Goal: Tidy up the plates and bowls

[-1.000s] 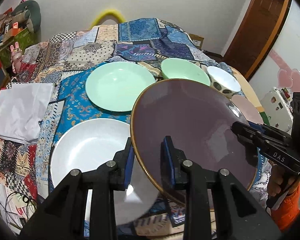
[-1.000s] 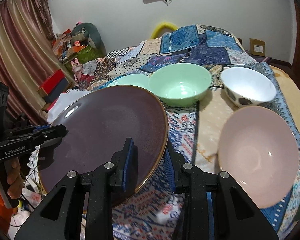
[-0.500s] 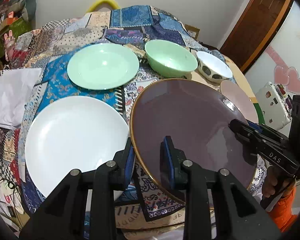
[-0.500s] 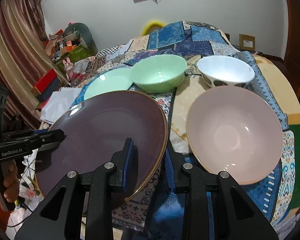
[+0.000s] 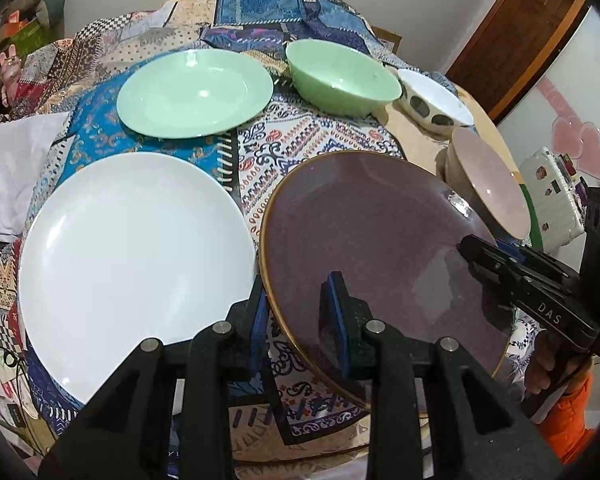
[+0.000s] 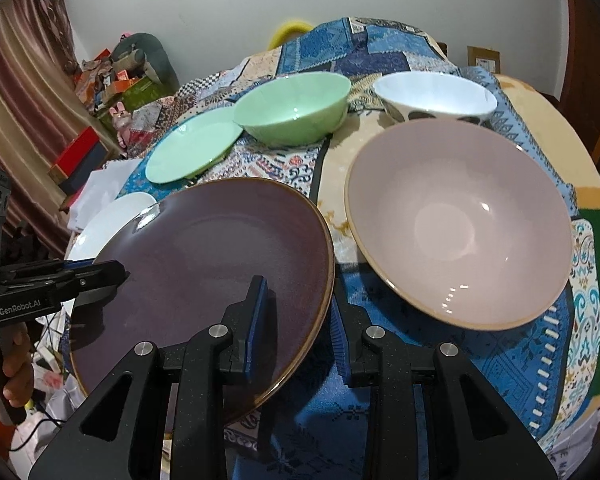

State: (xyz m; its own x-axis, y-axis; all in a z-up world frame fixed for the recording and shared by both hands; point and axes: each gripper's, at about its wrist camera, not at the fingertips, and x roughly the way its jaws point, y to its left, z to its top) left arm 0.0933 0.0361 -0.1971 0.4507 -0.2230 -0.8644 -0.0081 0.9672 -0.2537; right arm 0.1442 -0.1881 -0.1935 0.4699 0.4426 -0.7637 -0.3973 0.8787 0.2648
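Observation:
Both grippers hold a dark purple plate (image 5: 380, 232) with a gold rim, slightly tilted over the table's near edge. My left gripper (image 5: 296, 288) is shut on its left rim, one pad above and one below. My right gripper (image 6: 298, 292) is shut on the opposite rim of the purple plate (image 6: 220, 248). A large white plate (image 5: 132, 240) lies just left of it. Behind stand a green plate (image 5: 196, 92), a green bowl (image 5: 340, 76) and a spotted white bowl (image 5: 436, 104). To the right sits a wide pink bowl (image 6: 460, 216).
A patchwork cloth (image 5: 292, 148) covers the round table. Folded white fabric (image 5: 12, 168) lies at its left edge. A white case (image 5: 552, 196) stands on the floor to the right. Boxes and toys (image 6: 112, 80) pile up by the curtain.
Both grippers have sunk with the purple plate toward the table. The dishes now look nearer and are seen from more steeply above. Neither grip has changed.

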